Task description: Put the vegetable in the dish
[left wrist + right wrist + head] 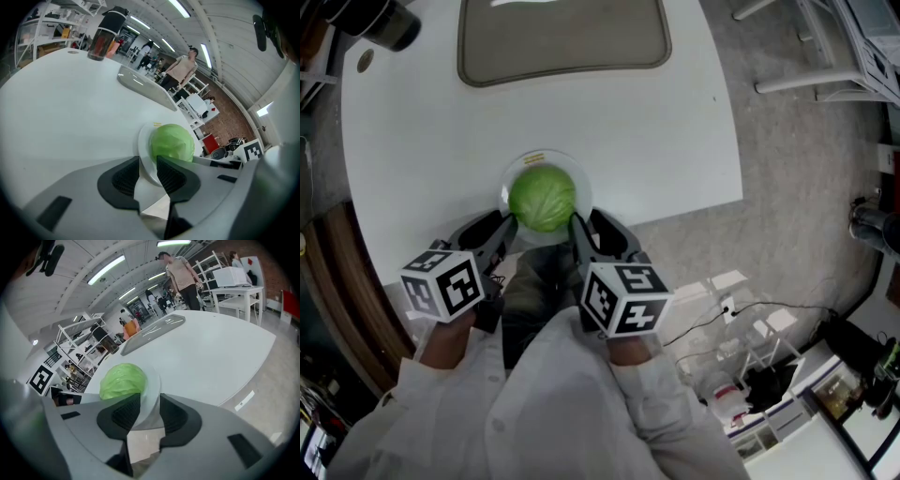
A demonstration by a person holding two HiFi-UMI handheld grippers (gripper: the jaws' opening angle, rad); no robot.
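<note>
A large white table [675, 141] with rounded corners is seen from above, and a grey rectangular tray [562, 42] with a raised rim lies at its far edge. Two arms in white sleeves [581, 403] are stretched forward side by side from the near edge, and the hands are tucked under the marker cubes. The left hand [441, 342] is partly shown below its cube, and the right hand [628, 349] likewise.

The left gripper [502, 230] is pointed forward and inward to the left side of a shallow round white dish [581, 178], which is set just inside the near edge of the table. The right gripper [589, 230] is angled inward to the dish's right side, so that the two are mirrored across it.

In the left gripper view, the jaws of the left gripper [148, 171] are drawn close together on the rim of the dish [144, 154], which stands between the ribbed pads. In the right gripper view the right gripper [150, 411] is closed in the same way on the opposite rim [152, 390].

A round pale green cabbage [543, 198] is seated in the dish, between the two grippers, and is seen close beyond each pair of jaws [172, 143] [123, 379]. A dark cylindrical tumbler [384, 21] is stood at the far left corner.
</note>
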